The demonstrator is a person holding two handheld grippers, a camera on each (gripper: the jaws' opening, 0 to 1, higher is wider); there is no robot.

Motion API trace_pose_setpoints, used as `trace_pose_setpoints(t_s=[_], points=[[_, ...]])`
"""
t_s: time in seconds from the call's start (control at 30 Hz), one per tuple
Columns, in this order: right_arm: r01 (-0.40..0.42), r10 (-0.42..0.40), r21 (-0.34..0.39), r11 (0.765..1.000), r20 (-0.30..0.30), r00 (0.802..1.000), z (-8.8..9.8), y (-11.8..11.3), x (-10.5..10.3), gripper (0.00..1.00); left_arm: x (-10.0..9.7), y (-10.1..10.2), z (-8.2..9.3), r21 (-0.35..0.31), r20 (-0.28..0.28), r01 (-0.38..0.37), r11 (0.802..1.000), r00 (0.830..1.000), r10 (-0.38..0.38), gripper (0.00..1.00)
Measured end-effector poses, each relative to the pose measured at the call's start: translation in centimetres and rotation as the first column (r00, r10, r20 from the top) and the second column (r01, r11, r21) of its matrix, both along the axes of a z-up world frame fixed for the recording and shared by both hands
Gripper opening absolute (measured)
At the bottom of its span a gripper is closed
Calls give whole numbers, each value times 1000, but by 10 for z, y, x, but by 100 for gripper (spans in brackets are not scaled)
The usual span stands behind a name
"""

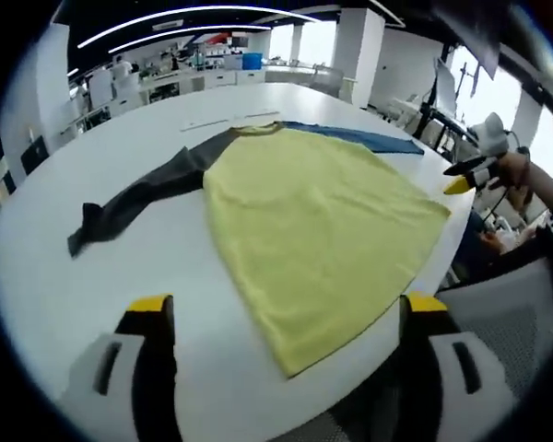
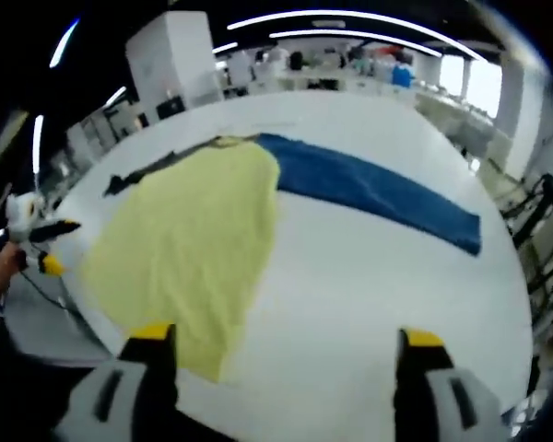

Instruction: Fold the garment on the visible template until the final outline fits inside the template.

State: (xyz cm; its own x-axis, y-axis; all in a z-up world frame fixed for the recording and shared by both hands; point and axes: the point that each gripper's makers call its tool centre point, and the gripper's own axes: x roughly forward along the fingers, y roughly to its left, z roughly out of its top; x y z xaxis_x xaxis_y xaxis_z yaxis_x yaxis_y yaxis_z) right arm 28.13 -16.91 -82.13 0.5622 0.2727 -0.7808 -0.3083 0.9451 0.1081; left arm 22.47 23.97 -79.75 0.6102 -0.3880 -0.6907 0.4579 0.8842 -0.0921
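A garment lies flat on the white table [image 1: 101, 258]. Its yellow body [image 1: 313, 230] spreads toward me, a dark grey sleeve [image 1: 138, 198] runs out to the left, and a blue sleeve [image 1: 369, 138] stretches away at the far right. My left gripper [image 1: 288, 304] is open, its jaws wide apart above the near hem with nothing between them. My right gripper [image 2: 286, 334] is open over bare table [image 2: 350, 276], between the yellow body [image 2: 184, 249] and the blue sleeve [image 2: 378, 193]. From the left gripper view the right gripper [image 1: 463, 175] hovers off the table's right edge; the left gripper [image 2: 46, 244] hangs at the table's left edge.
A grey mesh chair [image 1: 507, 313] stands by the table's near right edge. Behind the table are desks and white pillars [image 1: 355, 41]. A black stand [image 2: 544, 230] sits off the table's right side. A person's hand [image 1: 516, 175] holds the right gripper.
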Motion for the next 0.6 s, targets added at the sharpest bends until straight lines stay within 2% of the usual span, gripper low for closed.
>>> trace_pose_setpoints(t_s=[0.1,0.13,0.2,0.27,0.3,0.37,0.6], points=[[37,-37,-15,999,28,999,4,-25,11,99,2,-1,4,-15,3,-6,1000,1000,6,99],[58,-56,-23,998,64,996,6,-36,18,99,2,-1,5,-12,8,-8,1000,1000,8,99],[71,-68,-53,996,63,996,5,-48,20,99,3,-2,7,-10,15,-10,1000,1000,10,99],[96,-87,-72,993,118,989,13,-66,33,97,3,-3,9,-13,17,-10,1000,1000,10,99],[110,-101,-71,991,111,989,13,-72,34,97,3,-4,10,-12,21,-11,1000,1000,11,99],[129,-118,-62,990,148,982,19,-84,46,96,3,-5,11,-10,23,-9,1000,1000,9,99],[196,-186,-42,980,175,967,17,-115,72,91,5,-6,14,-15,26,-22,1000,999,23,99]])
